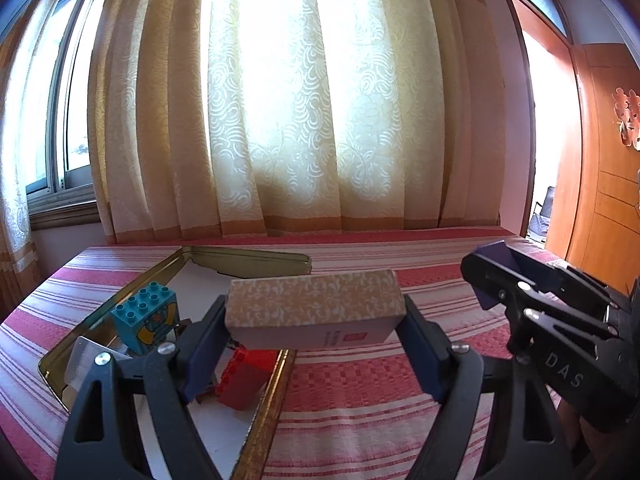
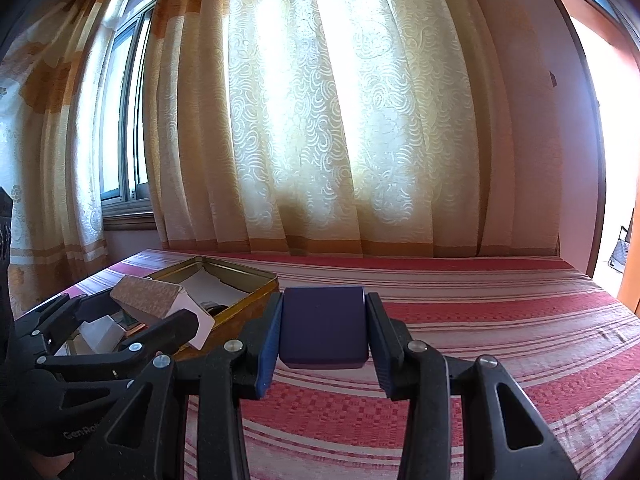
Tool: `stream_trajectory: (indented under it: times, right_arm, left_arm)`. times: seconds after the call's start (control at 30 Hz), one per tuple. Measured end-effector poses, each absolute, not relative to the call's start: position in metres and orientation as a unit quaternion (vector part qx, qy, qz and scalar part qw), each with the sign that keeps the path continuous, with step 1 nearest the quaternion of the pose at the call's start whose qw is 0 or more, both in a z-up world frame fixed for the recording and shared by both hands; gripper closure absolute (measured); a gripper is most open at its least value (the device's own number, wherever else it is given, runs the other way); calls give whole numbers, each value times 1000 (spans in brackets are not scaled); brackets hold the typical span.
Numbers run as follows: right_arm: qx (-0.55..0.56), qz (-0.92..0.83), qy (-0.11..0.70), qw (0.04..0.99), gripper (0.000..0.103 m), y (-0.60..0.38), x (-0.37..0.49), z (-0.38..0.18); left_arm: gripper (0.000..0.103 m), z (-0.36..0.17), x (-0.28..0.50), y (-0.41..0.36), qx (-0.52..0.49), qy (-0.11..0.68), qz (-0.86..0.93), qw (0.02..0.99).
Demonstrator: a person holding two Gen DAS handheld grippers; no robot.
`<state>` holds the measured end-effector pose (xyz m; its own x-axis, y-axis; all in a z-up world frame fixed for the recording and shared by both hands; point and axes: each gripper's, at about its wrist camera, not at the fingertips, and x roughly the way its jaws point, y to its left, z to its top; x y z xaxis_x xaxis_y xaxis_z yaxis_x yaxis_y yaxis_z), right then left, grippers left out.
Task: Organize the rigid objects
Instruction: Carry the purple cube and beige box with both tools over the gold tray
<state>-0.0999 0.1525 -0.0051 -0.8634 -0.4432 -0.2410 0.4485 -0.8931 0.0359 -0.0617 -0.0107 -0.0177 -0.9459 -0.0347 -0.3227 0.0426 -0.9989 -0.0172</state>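
Note:
My left gripper (image 1: 316,320) is shut on a beige patterned box (image 1: 316,304) and holds it above the right rim of a gold tin (image 1: 260,258). The tin holds a teal toy brick (image 1: 146,316) and a red toy brick (image 1: 244,380). My right gripper (image 2: 324,328) is shut on a dark purple box (image 2: 323,326) above the striped cloth. In the left wrist view the right gripper (image 1: 496,276) with the purple box (image 1: 494,258) is to the right. In the right wrist view the left gripper (image 2: 132,312) holds the beige box (image 2: 146,300) over the tin (image 2: 236,280).
A red and white striped cloth (image 2: 480,340) covers the surface. Cream curtains (image 1: 300,120) hang behind its far edge, with a window (image 1: 68,120) at the left. A wooden door (image 1: 600,200) stands at the right. A white card (image 1: 224,432) lies in the tin.

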Motion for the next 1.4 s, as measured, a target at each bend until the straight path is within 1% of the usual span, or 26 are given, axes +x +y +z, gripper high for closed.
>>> stream_trajectory:
  times: [0.77,1.4]
  right_arm:
    - [125,-960,7,252,60,137,-94,-3]
    - [128,-950,29,284,60,104,-90,-3]
  left_arm:
    - [22,-17,-47,-39,152,26,-988,29]
    - [22,-18,-39,-64,149,42,-987,44]
